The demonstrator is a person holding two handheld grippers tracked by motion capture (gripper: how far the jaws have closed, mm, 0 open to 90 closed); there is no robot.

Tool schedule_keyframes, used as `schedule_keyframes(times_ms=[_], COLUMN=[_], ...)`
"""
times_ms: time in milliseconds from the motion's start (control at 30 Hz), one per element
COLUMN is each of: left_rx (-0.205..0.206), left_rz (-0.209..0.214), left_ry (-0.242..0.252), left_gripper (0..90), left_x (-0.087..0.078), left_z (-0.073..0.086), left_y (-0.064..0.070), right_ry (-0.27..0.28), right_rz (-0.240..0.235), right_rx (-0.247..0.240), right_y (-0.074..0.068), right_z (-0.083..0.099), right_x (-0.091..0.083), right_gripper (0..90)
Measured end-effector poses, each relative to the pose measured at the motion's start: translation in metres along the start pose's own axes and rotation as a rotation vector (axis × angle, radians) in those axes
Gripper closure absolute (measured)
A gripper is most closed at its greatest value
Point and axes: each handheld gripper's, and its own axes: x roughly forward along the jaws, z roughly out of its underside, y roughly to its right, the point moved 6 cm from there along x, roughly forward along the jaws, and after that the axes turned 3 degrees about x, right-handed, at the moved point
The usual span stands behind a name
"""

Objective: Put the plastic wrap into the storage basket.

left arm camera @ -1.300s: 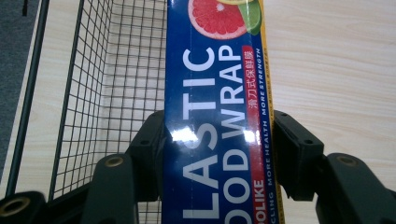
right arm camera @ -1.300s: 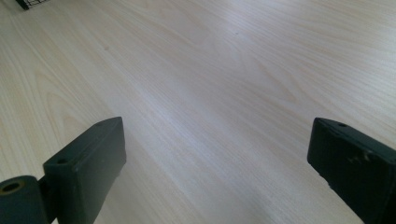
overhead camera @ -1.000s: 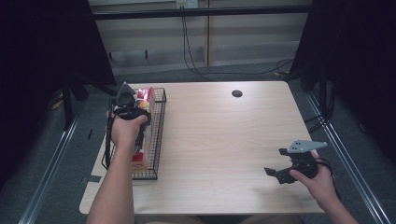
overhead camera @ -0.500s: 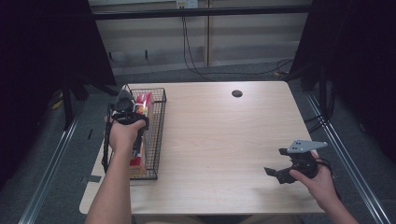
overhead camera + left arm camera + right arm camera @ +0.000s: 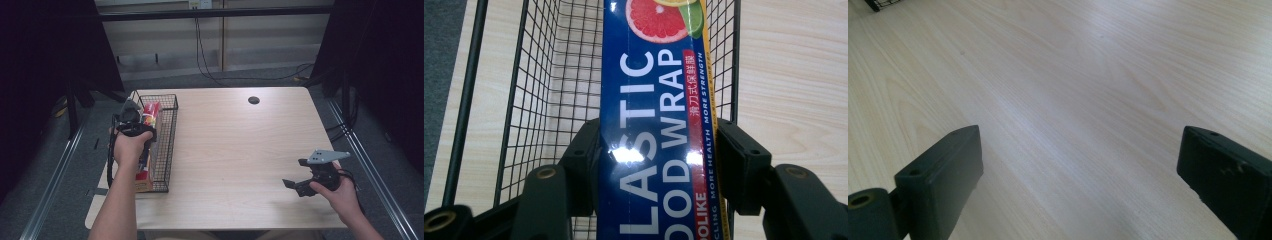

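Pale wood-grain tabletop [image 5: 240, 150] carries a black wire basket [image 5: 167, 145] along its left edge, and that basket is the landmark for everything below.

Your left gripper [image 5: 134, 122] has travelled toward the far end of the basket over the last second, taking the long blue plastic-wrap box [image 5: 659, 125] with it. In the left gripper view the jaws are clamped on the two long sides of that box, with the basket's mesh floor and walls behind it, so the box sits inside the basket's walls, lengthwise along it. Whether its underside already rests on the mesh I cannot tell. I read the shift as you seating or sliding the box into place along the basket; letting go looks like the next call, once it lies flat.

Inside the basket, from the high view, you can see a red-and-white package [image 5: 151, 111] near the far end, just beside your left gripper, and an orange-and-red carton [image 5: 143, 181] at the near end. The middle is covered by your hand [image 5: 131, 147], so how the blue box lies against them is hidden there.

Your right gripper [image 5: 306, 181] has stayed put, well to the right of the basket near the front edge, jaws spread wide with bare wood between them.
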Motion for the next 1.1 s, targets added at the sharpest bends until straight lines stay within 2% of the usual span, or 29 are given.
schedule_keyframes(times_ms=[233,400,433,633,1100], left_rx=[0.007,-0.002,0.007,-0.006,0.017], left_rz=[-0.003,-0.009,-0.005,-0.013,-0.006], left_ry=[-0.008,-0.007,-0.013,-0.020,-0.037], left_gripper=[43.7,43.6,43.6,43.5,43.3], left_x=[0.004,0.009,0.010,0.018,0.022], left_z=[0.001,0.002,0.003,0.005,0.006], left_y=[-0.004,-0.006,-0.007,-0.009,-0.006], right_ry=[-0.002,-0.003,-0.003,-0.002,-0.006], right_rz=[-0.007,-0.004,-0.004,-0.009,-0.006], right_rx=[-0.007,-0.007,-0.008,-0.008,-0.007], right_y=[-0.001,-0.001,-0.001,-0.002,-0.002], right_z=[0.000,0.000,0.000,-0.001,-0.001], right_x=[0.001,0.001,0.001,0.001,0.003], right_gripper=[4.0,4.0,4.0,4.1,4.1])
